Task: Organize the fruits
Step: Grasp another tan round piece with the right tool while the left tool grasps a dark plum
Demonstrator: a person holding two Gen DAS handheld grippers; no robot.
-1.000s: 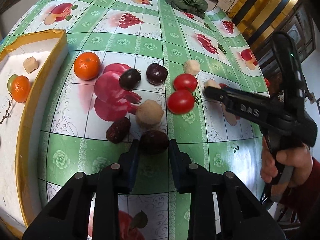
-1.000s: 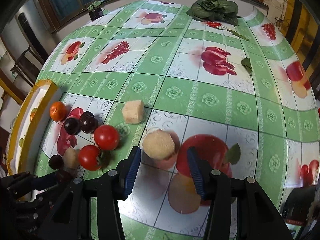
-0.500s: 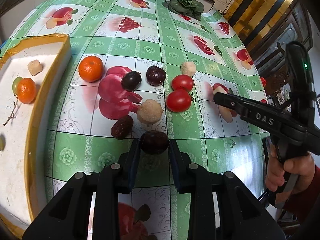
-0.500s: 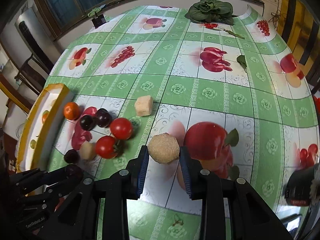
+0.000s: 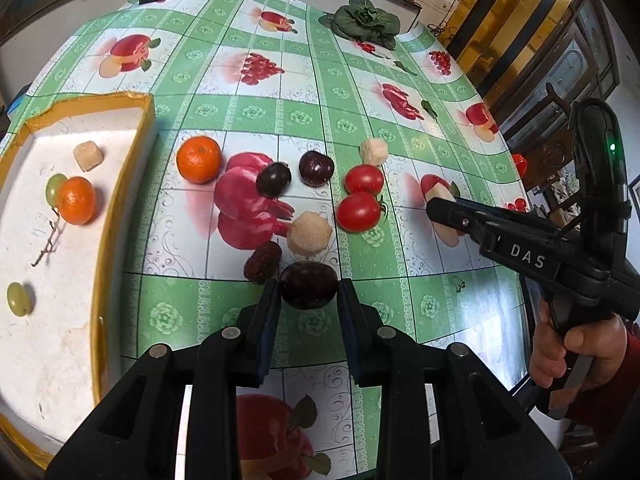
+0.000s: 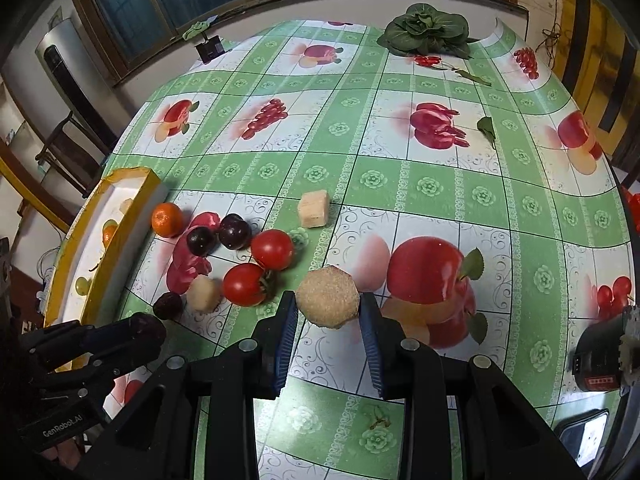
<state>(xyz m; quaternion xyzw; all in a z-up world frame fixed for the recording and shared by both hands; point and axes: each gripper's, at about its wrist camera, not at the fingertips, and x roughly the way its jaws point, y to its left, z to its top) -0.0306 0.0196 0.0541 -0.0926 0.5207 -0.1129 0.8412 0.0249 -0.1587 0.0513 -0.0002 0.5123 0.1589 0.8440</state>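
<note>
Left tool (image 5: 308, 294) clamps plum (image 5: 309, 285), right tool (image 6: 328, 308) grips sugarcane chunk (image 6: 328, 302)

Green-checked, fruit-printed tablecloth (image 6: 432, 184)

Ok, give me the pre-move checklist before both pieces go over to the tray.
1. Left gripper closed on the dark plum: ok, both pads touch it.
2. Right gripper closed on the tan sponge-like chunk: ok.
3. Chunk lifted off the cloth: ok, a shadow shows beneath it.
4. Plum lifted: cannot tell.
5. Free space in the yellow-rimmed tray: ok, bare white floor among the orange, the grapes and the cube.
6. Dark fruit beside the left finger: not ok, close enough to get nudged.
</note>
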